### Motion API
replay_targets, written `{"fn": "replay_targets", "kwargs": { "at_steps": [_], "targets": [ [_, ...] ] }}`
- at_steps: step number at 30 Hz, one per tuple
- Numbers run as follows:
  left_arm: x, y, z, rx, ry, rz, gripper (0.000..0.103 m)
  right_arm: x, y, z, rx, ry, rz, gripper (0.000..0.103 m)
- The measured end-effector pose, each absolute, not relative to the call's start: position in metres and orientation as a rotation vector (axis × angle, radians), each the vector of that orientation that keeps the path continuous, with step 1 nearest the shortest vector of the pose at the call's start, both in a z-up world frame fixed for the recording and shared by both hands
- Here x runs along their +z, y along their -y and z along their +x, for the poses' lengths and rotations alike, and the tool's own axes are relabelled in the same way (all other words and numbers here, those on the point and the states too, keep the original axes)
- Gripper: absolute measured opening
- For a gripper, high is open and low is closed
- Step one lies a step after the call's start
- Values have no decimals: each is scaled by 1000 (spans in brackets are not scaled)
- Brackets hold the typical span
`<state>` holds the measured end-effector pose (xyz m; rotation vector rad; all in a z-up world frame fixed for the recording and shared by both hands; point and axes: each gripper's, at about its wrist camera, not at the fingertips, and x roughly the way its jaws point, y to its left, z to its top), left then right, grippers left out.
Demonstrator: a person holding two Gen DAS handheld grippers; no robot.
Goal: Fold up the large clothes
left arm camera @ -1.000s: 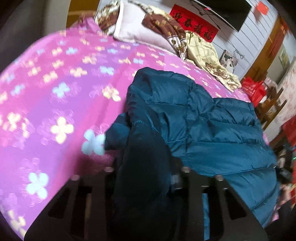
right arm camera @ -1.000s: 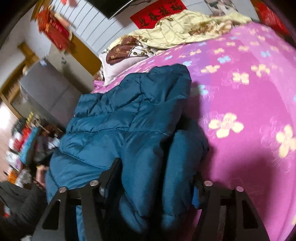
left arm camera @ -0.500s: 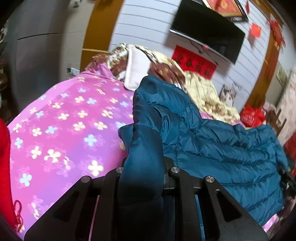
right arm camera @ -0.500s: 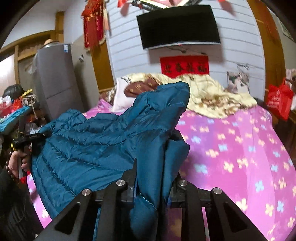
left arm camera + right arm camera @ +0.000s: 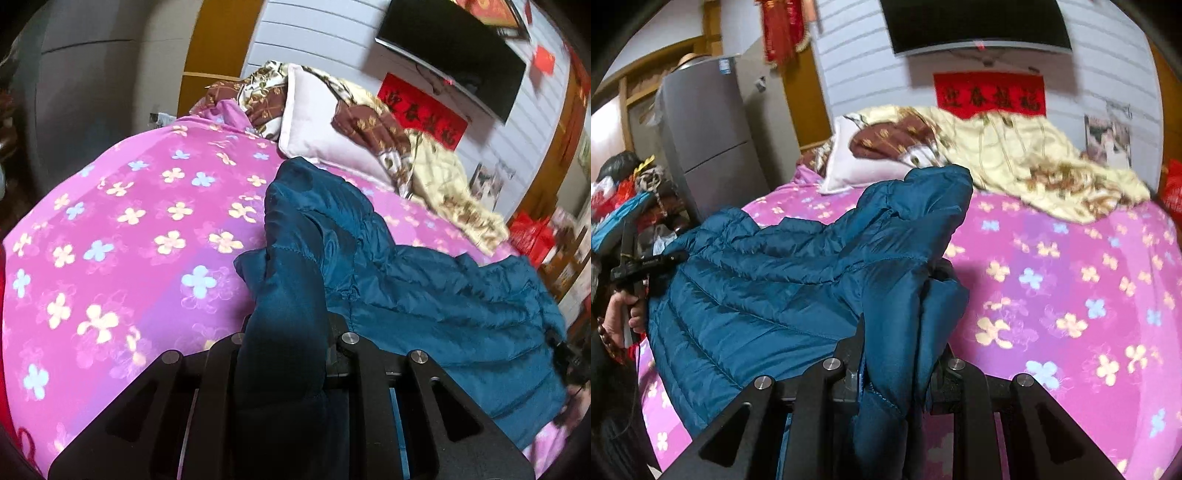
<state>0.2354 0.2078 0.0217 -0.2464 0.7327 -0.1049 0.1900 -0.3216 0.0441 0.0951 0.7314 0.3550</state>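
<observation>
A teal quilted down jacket [image 5: 424, 295] is spread over a bed covered by a magenta sheet [image 5: 122, 236] printed with yellow and pale-blue flowers. In the left wrist view the jacket fills the region from 12 to 4 o'clock of the left tool [image 5: 286, 332], whose jaws are pressed together on a bunched fold of the jacket's fabric. In the right wrist view the jacket [image 5: 783, 280] extends toward 9 and 10 o'clock, and a gathered fold is pinched between the narrowly set jaws of the right tool [image 5: 897, 354].

At the head of the bed, toward 12 o'clock, a white pillow [image 5: 857, 166] is seen beside a rumpled cream and brown floral quilt [image 5: 1027, 162]. On the grey panelled wall [image 5: 857, 55] behind it a dark television [image 5: 975, 22] is mounted above a red banner [image 5: 990, 94] with black characters. A grey refrigerator [image 5: 709, 136] stands at 10 o'clock in the right wrist view, with a cluttered pile of things [image 5: 624, 199] near it. At 9 o'clock a hand [image 5: 622, 317] gripping a black handle is visible at the bed's edge.
</observation>
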Motion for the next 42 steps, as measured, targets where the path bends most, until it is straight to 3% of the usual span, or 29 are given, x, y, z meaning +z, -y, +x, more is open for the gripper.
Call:
{"fn": "replay_targets", "kwargs": {
  "at_steps": [4, 6, 9, 14, 17, 20, 22, 23, 24, 26, 27, 33, 42],
  "targets": [
    [2, -201, 245, -77, -796, -192, 29, 20, 332, 195, 365, -799, 159, 23],
    [-9, -205, 249, -65, -826, -191, 43, 11, 340, 196, 356, -840, 224, 31],
    [-10, -212, 249, -63, -851, -211, 47, 4, 351, 192, 310, -901, 308, 50],
    [22, -224, 230, -43, -779, -229, 48, 21, 364, 167, 292, -918, 354, 51],
    [51, -237, 203, 14, -699, -259, 61, 49, 366, 138, 272, -855, 325, 51],
    [77, -234, 161, 28, -648, -280, 64, 81, 351, 105, 239, -766, 277, 51],
    [92, -220, 134, 11, -604, -251, 79, 101, 333, 81, 181, -708, 249, 53],
    [103, -208, 112, 15, -575, -212, 86, 108, 324, 70, 160, -682, 243, 63],
    [109, -199, 100, 15, -559, -183, 90, 116, 314, 57, 126, -653, 239, 82],
    [119, -178, 66, 4, -534, -102, 98, 129, 294, 32, 83, -603, 236, 103],
    [121, -166, 47, -7, -538, -56, 103, 134, 283, 20, 86, -594, 233, 103],
    [102, -123, -33, -49, -630, 33, 103, 137, 225, -54, 55, -669, 200, 103],
    [51, -90, -90, 32, -830, -17, 103, 126, 178, -152, 42, -667, 77, 103]
  ]
}}
